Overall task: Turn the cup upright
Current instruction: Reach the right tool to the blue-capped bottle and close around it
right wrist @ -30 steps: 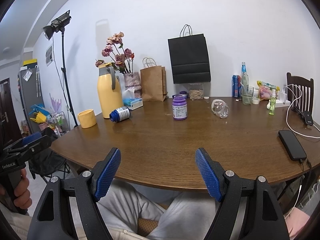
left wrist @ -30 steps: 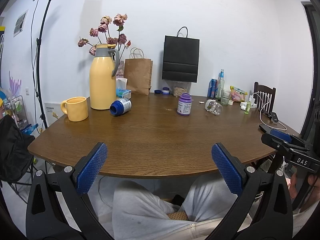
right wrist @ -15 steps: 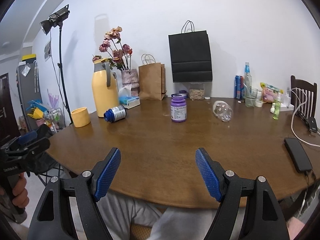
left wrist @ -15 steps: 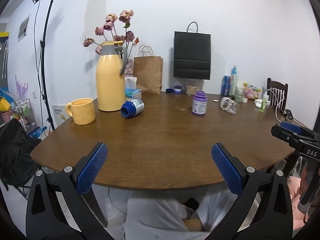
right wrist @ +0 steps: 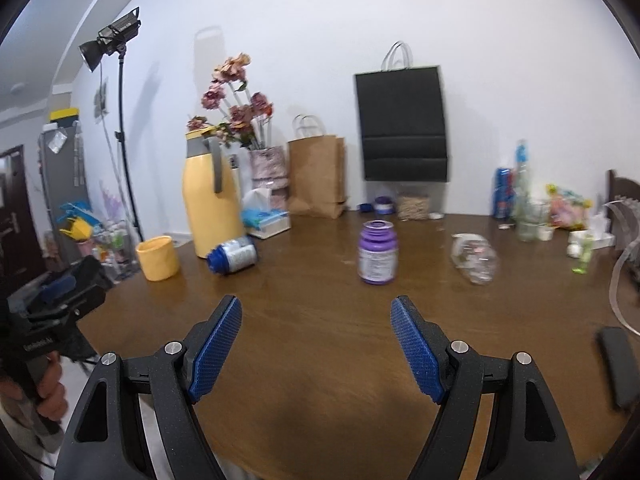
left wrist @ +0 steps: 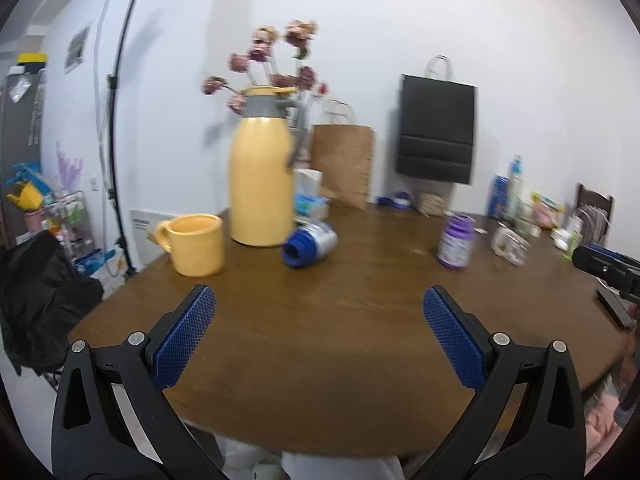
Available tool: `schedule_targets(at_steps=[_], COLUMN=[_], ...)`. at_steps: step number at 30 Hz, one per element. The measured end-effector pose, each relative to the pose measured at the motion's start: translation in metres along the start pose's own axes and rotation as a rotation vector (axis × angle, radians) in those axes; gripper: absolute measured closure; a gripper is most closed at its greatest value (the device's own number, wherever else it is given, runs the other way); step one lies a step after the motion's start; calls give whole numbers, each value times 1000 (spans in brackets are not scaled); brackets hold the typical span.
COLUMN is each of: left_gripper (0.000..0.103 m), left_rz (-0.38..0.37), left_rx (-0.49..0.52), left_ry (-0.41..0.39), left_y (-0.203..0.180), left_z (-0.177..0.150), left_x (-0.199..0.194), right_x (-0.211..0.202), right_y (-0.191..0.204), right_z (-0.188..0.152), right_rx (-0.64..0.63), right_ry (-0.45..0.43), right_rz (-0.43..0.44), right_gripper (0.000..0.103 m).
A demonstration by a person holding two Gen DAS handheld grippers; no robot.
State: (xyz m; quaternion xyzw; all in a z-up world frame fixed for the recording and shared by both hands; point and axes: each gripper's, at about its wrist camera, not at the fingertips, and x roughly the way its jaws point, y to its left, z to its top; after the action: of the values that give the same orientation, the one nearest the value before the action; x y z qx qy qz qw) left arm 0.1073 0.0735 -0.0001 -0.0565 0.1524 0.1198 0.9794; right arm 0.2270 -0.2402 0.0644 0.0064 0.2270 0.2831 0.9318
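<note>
A clear glass cup [right wrist: 475, 261] lies on its side on the brown table, right of the middle; it also shows in the left wrist view [left wrist: 509, 243]. A yellow mug [left wrist: 195, 244] stands upright at the table's left; it also shows in the right wrist view [right wrist: 157, 257]. My left gripper [left wrist: 320, 338] is open and empty over the near part of the table. My right gripper [right wrist: 316, 346] is open and empty over the near table, well short of the glass cup.
A yellow thermos [left wrist: 261, 168], a blue-capped jar on its side [left wrist: 309, 239] and an upright purple jar [right wrist: 377, 257] stand mid-table. Paper bags [right wrist: 318, 174], flowers and bottles [right wrist: 520, 188] line the back. A phone [right wrist: 618, 362] lies at the right edge. A light stand [right wrist: 120, 120] stands left.
Both grippers have moved forward and up over the table's near edge; the objects look closer. The person's lap has dropped out of sight. Jaws stay open.
</note>
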Motion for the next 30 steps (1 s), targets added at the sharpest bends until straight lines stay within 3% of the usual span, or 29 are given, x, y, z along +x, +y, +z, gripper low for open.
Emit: schedule_targets(at_steps=[6,11,15,19,23,30], left_gripper=[0,0,0,0,0,0], left_rz=[133,195,243,274,263,257], left_rx=[-100,-140,-139,-204,-284,-217], left_ry=[50,70,89,119,131,174], left_y=[44,73,85,101,114,108], left_z=[16,22,24,23,22,23], left_x=[46,76,107,139,155,181], right_x=[108,189,274,335,369,419], right_y=[22,58,92,114,124,127], right_z=[28,47,57,50,48,27], right_rx=[45,23,28,42,73,153], right_ry=[209,237,334,434,430,516], right_rz=[128,208,269,254,193,152], right_gripper=[21,21,21,21,21,23])
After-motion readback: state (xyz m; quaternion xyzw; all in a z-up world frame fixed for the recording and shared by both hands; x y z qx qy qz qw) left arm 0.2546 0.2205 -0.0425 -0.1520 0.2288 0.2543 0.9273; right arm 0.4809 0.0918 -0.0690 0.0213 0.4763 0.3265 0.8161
